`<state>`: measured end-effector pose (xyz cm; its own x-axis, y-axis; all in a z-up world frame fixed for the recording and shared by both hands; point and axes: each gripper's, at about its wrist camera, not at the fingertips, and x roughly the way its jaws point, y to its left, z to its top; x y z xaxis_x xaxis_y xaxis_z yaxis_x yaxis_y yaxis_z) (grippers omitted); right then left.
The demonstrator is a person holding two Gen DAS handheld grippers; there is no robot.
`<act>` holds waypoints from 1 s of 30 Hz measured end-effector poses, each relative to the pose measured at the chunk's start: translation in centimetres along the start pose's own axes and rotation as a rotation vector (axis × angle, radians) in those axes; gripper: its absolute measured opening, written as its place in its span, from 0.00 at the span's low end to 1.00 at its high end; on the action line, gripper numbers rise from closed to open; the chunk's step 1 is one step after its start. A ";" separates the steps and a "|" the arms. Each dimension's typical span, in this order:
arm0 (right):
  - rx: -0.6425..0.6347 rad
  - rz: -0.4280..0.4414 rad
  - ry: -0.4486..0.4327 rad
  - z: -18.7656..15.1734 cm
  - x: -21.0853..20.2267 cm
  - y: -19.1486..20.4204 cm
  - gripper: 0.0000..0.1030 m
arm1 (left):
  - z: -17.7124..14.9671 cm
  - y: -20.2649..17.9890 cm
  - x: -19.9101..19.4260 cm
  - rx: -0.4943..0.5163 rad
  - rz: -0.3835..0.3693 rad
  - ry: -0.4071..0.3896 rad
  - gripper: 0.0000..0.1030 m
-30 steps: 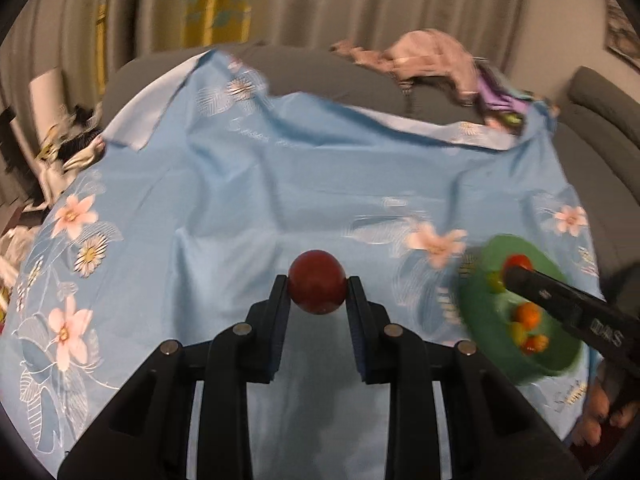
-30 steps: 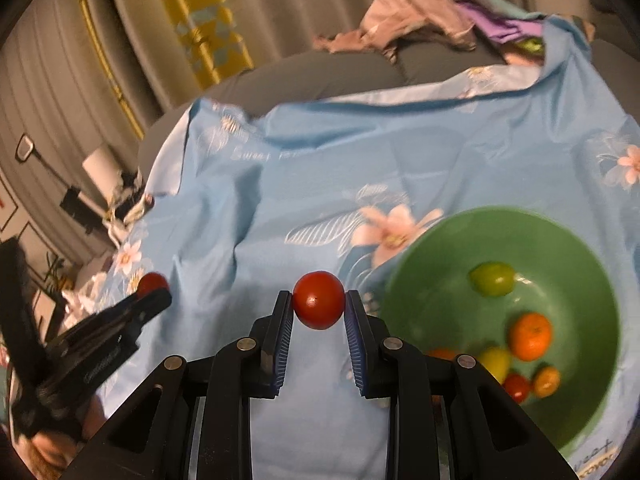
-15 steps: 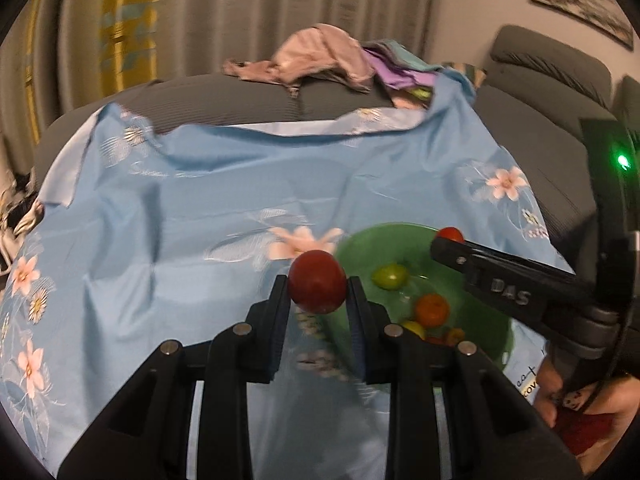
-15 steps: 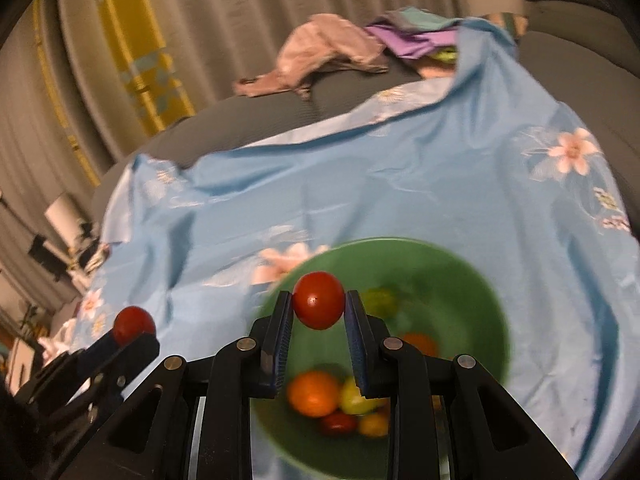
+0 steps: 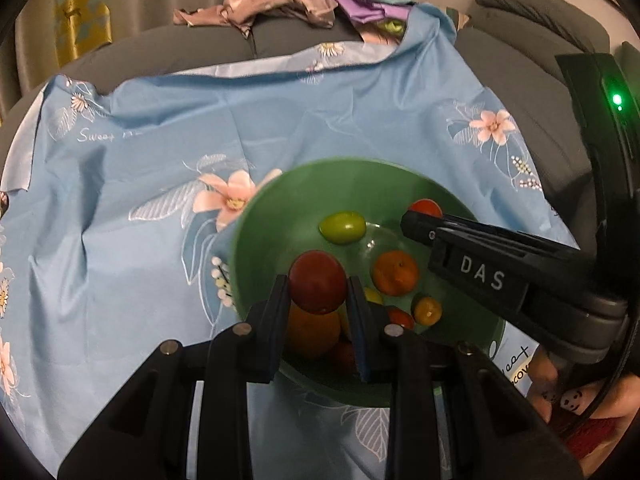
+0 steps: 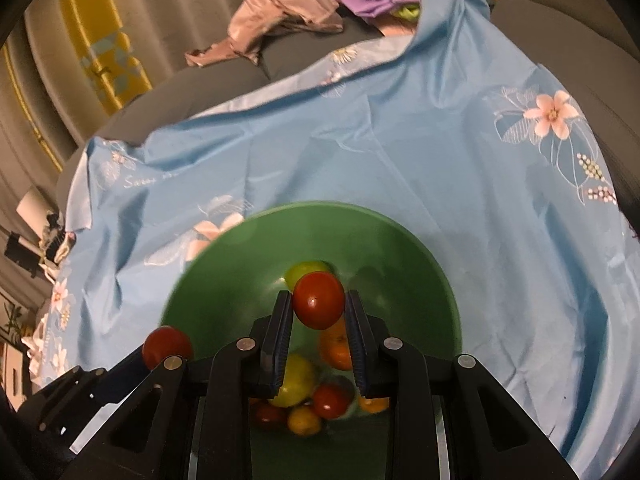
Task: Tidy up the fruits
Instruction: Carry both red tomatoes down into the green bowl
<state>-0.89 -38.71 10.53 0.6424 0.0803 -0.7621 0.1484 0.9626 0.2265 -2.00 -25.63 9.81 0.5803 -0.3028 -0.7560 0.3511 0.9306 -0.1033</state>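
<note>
both claws (image 5: 318, 300) pinch tomatoes (image 5: 317, 281) over bowl (image 5: 260, 240).

Green bowl (image 5: 260, 240), flowered blue cloth (image 5: 140, 152)

Your left gripper (image 5: 318, 304) clamped dark red tomato (image 5: 317, 282), held over near-left part of green bowl (image 5: 260, 240). Your right gripper (image 5: 424, 222) reached in from right over bowl, pinching small red tomato (image 5: 426, 207) at its tip. Bowl held green fruit (image 5: 342, 227) at far side, orange (image 5: 395, 273) mid-right, smaller fruits near. Bowl sat on blue floral cloth (image 5: 140, 168).
</note>
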 end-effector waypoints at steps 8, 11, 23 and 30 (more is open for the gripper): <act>-0.011 -0.019 0.049 -0.2 1.1 -0.2 0.27 | -0.1 0.0 1.6 -0.010 0.001 0.058 0.27; -0.015 -0.031 0.066 -0.2 1.5 -0.3 0.27 | -0.1 0.0 2.0 -0.011 -0.001 0.068 0.27; -0.031 -0.070 0.103 -0.5 2.3 -0.5 0.27 | -0.2 0.1 2.6 -0.019 0.003 0.088 0.27; -0.021 -0.065 0.099 -0.4 2.1 -0.6 0.27 | 0.0 -0.1 2.4 -0.013 0.002 0.084 0.33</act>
<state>0.02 -39.00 8.57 0.5545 0.0419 -0.8311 0.1711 0.9716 0.1632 -0.65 -26.45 7.97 0.5174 -0.2831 -0.8075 0.3400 0.9340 -0.1096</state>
